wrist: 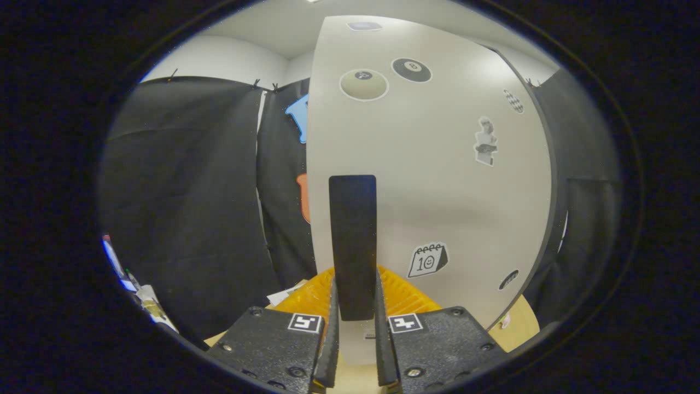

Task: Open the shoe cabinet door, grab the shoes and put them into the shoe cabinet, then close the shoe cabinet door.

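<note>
Gripping the dark upright handle (353, 246) of the shoe cabinet door (437, 186), my claw (354, 306) is nearly closed, one finger pressing each side of the handle's lower end. One pale door stands right ahead of my fingers, carrying two billiard-ball stickers (411, 70), one calendar sticker (428, 259) and one statue sticker (485, 141). Something ribbed and orange (404, 295) lies just behind my fingers, low against the door.
</note>
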Available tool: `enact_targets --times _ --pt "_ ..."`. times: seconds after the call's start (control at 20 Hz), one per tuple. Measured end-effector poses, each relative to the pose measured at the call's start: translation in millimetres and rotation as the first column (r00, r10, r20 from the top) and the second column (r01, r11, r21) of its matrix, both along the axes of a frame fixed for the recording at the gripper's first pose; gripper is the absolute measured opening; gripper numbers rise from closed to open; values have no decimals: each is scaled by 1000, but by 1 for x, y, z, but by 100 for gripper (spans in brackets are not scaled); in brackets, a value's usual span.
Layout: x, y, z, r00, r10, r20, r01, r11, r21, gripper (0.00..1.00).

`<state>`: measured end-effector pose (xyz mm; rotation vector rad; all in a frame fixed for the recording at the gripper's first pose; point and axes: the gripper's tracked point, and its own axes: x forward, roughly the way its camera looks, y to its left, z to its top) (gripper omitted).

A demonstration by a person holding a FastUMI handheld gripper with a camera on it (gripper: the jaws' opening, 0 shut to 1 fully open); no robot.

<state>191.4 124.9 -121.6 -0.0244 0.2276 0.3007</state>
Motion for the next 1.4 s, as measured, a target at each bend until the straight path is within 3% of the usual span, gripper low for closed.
enact_targets --times 0.2,0.95,1.4 --pt "-17 -13 3 1000 -15 16 14 999 47 31" --pt "-58 -70 11 994 -91 60 90 996 12 27" --pt "-68 -109 15 979 -189 78 187 982 24 16"
